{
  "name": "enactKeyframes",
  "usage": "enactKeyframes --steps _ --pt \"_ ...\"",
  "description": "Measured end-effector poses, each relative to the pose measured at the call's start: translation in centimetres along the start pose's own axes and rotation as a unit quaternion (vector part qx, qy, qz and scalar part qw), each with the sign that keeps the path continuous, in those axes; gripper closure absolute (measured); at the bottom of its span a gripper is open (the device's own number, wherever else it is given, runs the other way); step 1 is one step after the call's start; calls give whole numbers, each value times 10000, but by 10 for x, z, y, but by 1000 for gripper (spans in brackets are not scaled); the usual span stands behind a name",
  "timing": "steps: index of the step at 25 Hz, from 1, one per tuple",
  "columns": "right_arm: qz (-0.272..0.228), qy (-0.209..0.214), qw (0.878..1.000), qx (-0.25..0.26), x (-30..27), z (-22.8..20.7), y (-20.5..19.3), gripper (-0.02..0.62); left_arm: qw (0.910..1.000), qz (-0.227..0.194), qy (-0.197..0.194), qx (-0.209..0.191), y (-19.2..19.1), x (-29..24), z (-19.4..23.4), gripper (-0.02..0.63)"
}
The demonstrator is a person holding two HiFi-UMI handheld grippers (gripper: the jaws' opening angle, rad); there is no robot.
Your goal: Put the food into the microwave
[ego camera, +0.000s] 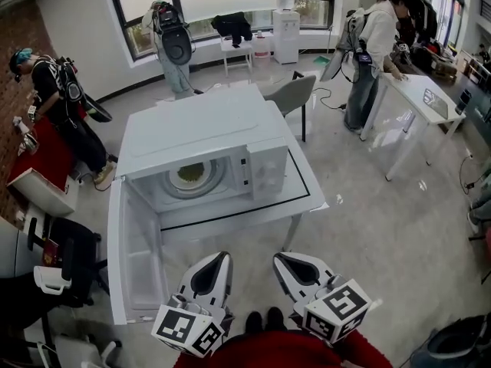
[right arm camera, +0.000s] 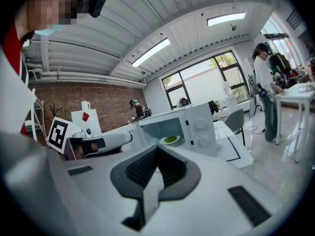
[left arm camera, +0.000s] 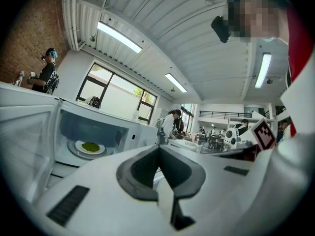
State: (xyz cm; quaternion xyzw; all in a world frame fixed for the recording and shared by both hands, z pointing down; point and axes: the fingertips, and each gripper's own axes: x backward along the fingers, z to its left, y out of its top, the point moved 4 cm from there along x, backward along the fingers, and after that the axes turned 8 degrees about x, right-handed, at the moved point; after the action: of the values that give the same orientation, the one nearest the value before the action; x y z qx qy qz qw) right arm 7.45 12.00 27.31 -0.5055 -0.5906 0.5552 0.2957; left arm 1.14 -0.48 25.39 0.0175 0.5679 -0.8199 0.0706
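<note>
A white microwave stands on a white table with its door swung wide open to the left. Inside on the turntable lies a white plate of green food, also seen as the plate in the left gripper view and the plate in the right gripper view. My left gripper and right gripper hover side by side in front of the table's near edge, apart from the microwave. Both point toward it. The left gripper and right gripper are shut with nothing between their jaws.
A grey chair stands behind the table. People work at a red table on the left and a white table at the back right. A black chair stands near the open door. A water dispenser is by the windows.
</note>
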Motion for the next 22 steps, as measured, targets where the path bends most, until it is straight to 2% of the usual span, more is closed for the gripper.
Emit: enactKeyframes --steps 10,14,22 --pt "-18 -79 9997 216 8 -19 -6 583 9999 -67 125 6 -6 3 -4 598" --pt "-44 -51 9998 188 6 -21 -6 583 9998 -55 215 6 -8 6 -3 598" --pt "-30 -86 9989 451 10 -22 -3 583 9995 -15 292 71 -15 8 -3 598"
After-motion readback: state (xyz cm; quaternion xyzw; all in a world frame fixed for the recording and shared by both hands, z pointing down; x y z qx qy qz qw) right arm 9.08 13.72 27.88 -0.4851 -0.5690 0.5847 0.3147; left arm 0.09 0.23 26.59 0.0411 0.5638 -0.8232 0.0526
